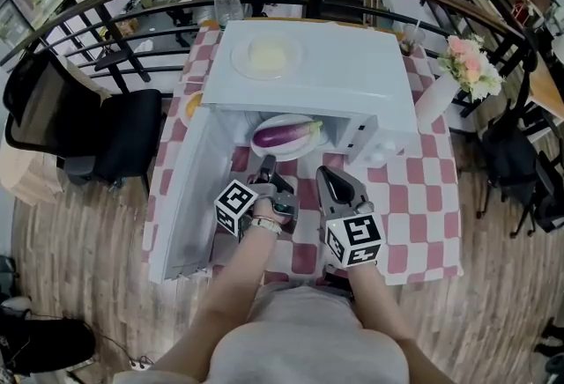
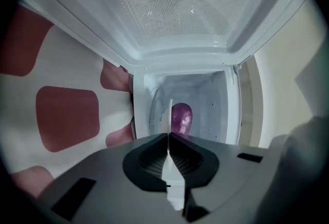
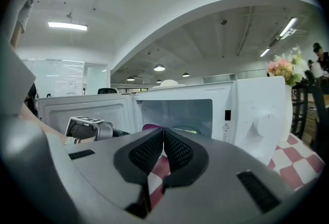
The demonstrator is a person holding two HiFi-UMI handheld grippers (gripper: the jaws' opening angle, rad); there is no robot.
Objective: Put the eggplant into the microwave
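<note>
Left tool (image 2: pixel 168 135) - jaws pressed together, nothing between the pads. Right tool (image 3: pixel 163 130) the same: pads meeting, empty. Both point roughly level at the open front of the white microwave (image 1: pixel 308 78) on the checked tabletop (image 1: pixel 414 188).

Eggplant (image 1: pixel 284 136) lies inside the cavity on a white plate (image 1: pixel 291 156). By my reading the putting-in is done and only the door (image 1: pixel 181 206) is left.

Eggplant's long axis runs side to side across the cavity mouth, with the green stem end toward the control-panel side. From the left tool its rounded purple body shows just past the tips, straight ahead and deeper in. Neither tool touches it; both tips sit in front of the opening.

What the next move turns on is the door. It hangs swung wide on my left, hinged at the cavity's left edge, with its free edge out toward me. The left tool sits just beside the door's inner face, between the door and the right tool, so it is the nearer one. The right tool is over by the panel side, well apart from the door.

Judgement - the left tool must get round to the door's outer face and push it across the opening. Both tools need to be clear of the opening first, or the panel swings into them.

A second plate (image 1: pixel 267 56) with something pale on it sits on the microwave's top, not involved.
</note>
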